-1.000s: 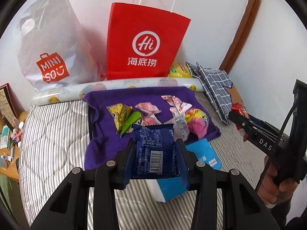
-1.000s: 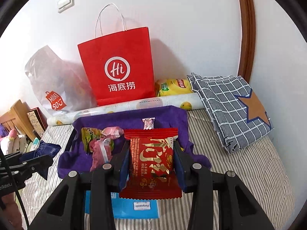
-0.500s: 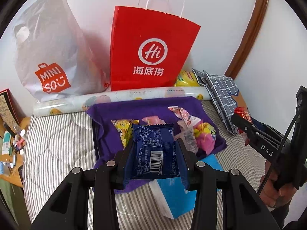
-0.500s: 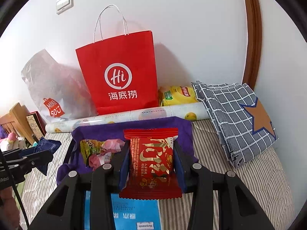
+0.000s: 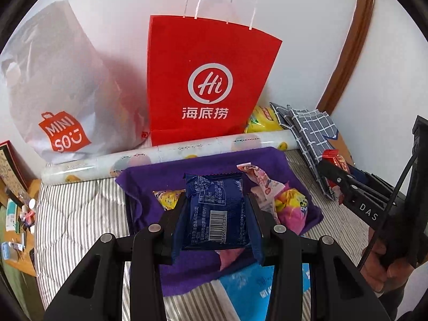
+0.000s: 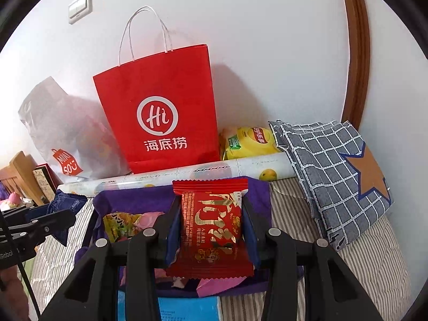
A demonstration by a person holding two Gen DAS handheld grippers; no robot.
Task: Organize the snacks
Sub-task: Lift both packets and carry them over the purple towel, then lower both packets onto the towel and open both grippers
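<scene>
While L tongs (image 5: 216, 214) clamp blue pkt (image 5: 217, 208), R tongs (image 6: 211, 230) – red pkt (image 6: 211, 222)

Striped bed (image 6: 374, 254) carrying a purple cloth (image 5: 203, 163) mid-bed, a patterned roll (image 5: 171, 153) lying along its wall edge, a checked star pillowcase (image 6: 329, 165) resting at the right corner, a blue packet (image 5: 248, 286) lying at the near edge.

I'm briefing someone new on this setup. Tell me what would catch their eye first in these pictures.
The tall red paper bag standing against the white wall dominates both views, with a grey plastic shopping bag beside it. Up close, the left hand-held gripper is clamped on a dark blue snack packet and the right hand-held gripper on a red snack packet, both above a purple cloth strewn with colourful snacks on a striped bed.
</scene>
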